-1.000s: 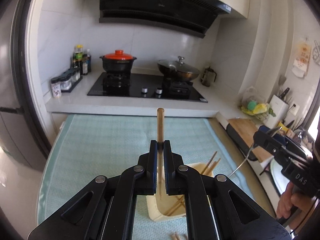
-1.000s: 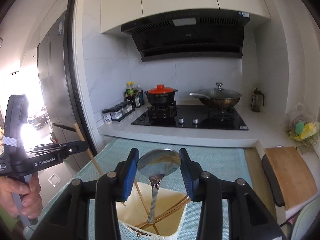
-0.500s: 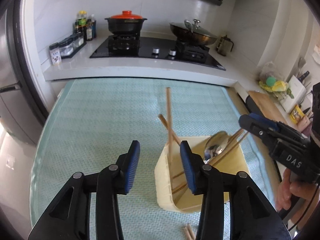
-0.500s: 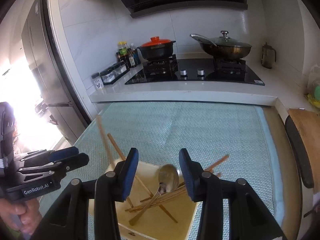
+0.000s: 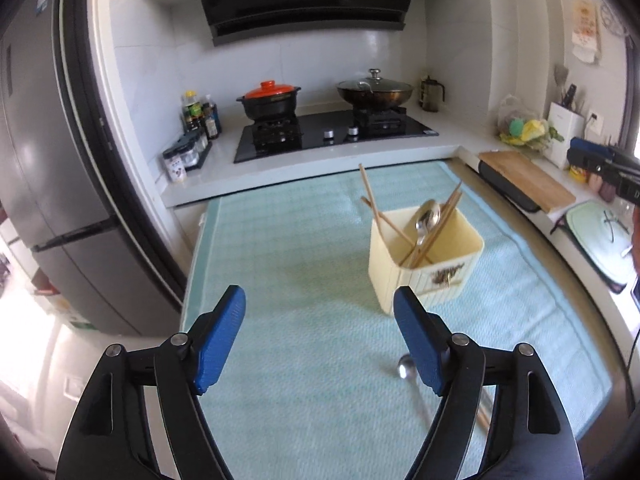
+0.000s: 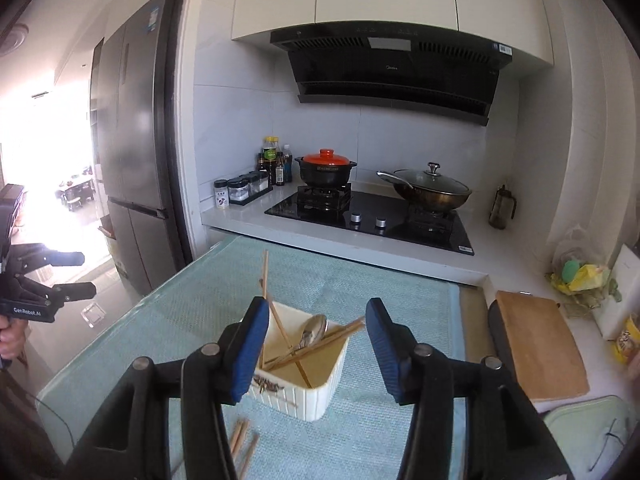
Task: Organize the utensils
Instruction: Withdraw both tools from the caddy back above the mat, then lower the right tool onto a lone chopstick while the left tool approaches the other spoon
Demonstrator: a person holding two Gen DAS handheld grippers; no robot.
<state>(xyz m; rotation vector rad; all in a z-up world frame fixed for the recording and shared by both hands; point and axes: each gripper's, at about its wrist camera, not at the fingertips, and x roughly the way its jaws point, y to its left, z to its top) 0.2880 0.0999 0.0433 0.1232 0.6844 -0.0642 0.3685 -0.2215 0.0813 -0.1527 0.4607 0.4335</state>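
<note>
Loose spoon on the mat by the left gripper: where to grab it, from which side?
Judging by its pose, grip the spoon on its thin handle just behind the bowl, coming from above with jaws straddling it. It lies flat on the mat; the rounded bowl would slip. The left gripper stands open.

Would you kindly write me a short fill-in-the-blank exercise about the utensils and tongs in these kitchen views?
1. The cream utensil box holds wooden chopsticks and one metal ____.
2. The box stands on a pale ____ mat.
3. The black pot on the stove has an ____ lid.
4. Both the left tongs and the right tongs hold ____.

Missing words: spoon; green; orange; nothing
</note>
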